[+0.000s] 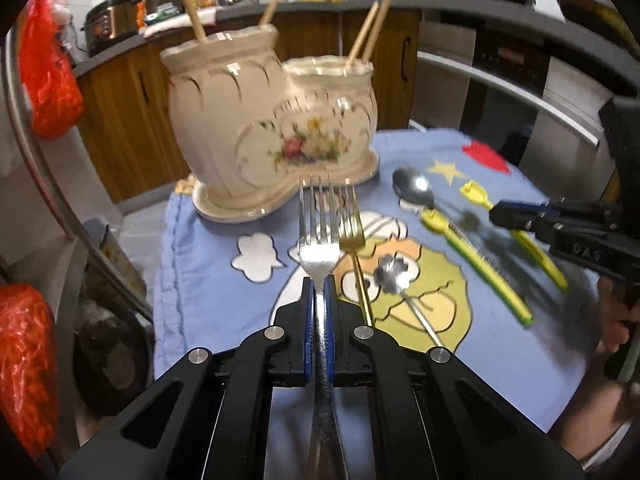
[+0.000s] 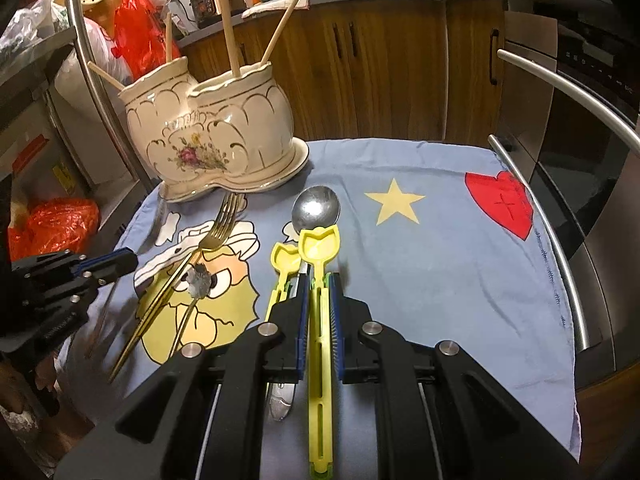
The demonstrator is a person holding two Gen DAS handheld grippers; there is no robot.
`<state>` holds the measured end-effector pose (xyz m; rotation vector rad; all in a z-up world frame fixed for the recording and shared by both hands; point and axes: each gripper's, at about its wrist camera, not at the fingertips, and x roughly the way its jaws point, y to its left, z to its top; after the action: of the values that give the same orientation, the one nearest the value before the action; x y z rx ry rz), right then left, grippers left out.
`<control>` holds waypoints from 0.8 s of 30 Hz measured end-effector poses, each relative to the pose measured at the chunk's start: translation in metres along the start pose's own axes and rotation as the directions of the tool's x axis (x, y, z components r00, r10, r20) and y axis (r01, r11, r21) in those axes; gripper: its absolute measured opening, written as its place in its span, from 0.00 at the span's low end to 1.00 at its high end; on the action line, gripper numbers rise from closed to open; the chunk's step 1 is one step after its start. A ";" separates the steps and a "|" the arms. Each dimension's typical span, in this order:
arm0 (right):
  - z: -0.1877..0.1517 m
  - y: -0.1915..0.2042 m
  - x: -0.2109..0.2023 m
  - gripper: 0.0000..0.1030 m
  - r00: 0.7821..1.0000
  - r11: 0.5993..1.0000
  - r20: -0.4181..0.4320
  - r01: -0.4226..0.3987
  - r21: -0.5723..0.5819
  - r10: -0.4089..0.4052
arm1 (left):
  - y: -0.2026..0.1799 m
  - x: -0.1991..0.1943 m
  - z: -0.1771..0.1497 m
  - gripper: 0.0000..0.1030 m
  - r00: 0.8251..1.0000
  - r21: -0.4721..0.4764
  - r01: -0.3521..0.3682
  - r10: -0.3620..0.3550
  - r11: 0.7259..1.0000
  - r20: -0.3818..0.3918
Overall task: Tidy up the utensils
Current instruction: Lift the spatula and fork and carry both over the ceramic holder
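Observation:
My left gripper [image 1: 319, 286] is shut on a silver fork [image 1: 319, 232] and holds it above the blue cloth, tines toward the cream double-pot ceramic holder [image 1: 256, 120]. The holder has wooden chopsticks [image 1: 188, 4] in it; it also shows in the right wrist view [image 2: 208, 136]. My right gripper [image 2: 321, 280] is shut on a yellow plastic utensil [image 2: 320, 248]. A second yellow utensil [image 2: 285, 264], a silver spoon [image 2: 316, 208], a gold fork [image 2: 220, 224] and a small flower-headed spoon [image 2: 199, 278] lie on the cloth.
The blue cartoon cloth [image 2: 440, 264] covers a small table. Curved metal rails [image 2: 560, 240] edge its right side and another rail [image 2: 92, 80] rises at the left. Wooden cabinets [image 2: 380, 60] stand behind. Red plastic bags [image 1: 44, 80] hang at the left.

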<state>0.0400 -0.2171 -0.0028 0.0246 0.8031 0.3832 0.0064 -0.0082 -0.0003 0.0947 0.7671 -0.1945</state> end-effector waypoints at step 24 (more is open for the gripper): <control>0.057 0.015 -0.032 0.09 0.972 0.996 0.221 -0.089 0.018 0.083 | 0.050 -0.107 0.053 0.05 0.947 -0.064 0.094 -0.069 0.994 0.313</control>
<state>0.0551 -0.2074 0.0622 0.1261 0.5889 0.4428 -0.0225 0.0472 0.1126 -0.0420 0.4635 -0.2512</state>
